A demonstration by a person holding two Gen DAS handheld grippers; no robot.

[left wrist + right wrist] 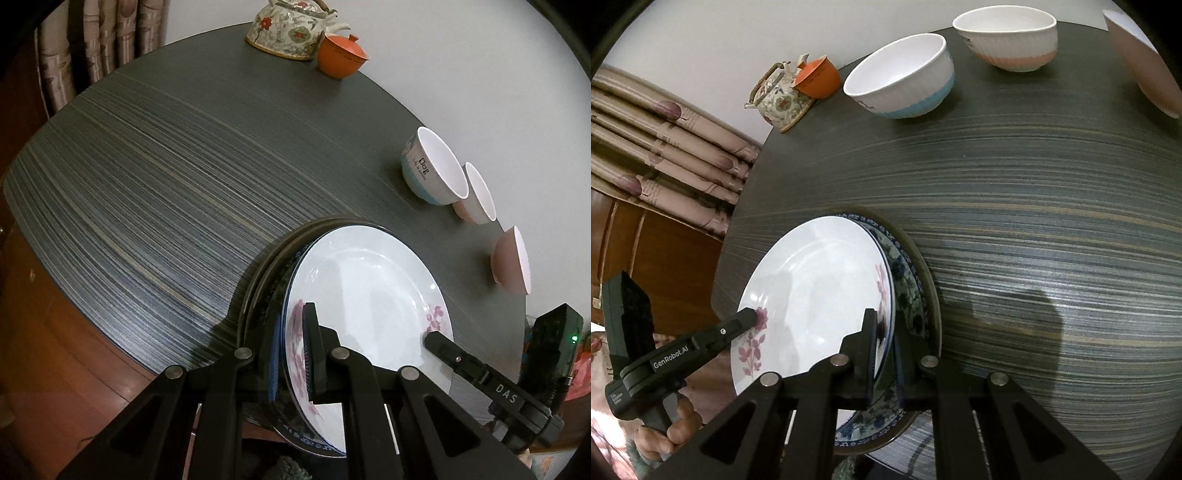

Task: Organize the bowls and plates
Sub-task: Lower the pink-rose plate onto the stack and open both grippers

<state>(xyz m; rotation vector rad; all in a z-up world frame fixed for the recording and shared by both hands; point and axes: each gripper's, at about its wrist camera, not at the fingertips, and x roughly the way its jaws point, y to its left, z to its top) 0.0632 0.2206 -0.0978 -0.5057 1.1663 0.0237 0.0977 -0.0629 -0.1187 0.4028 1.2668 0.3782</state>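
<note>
Gripping opposite plate [373, 280] rims; table [155, 177] beyond lies open.

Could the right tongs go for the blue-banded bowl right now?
Probably not yet: the right tongs are shut on the rim of the white floral plate, shared with the left tongs. Otherwise, bare table lies before the blue-banded bowl.

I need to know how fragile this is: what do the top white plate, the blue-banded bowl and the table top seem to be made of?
White plate: likely glazed ceramic or porcelain; glossy highlights, pink flower print.
Blue-banded bowl: probably ceramic, possibly melamine; smooth white inside, ribbed outside.
Table top: seems laminate or veneer, matte, with printed streaky grey lines and a thin dark edge.
</note>
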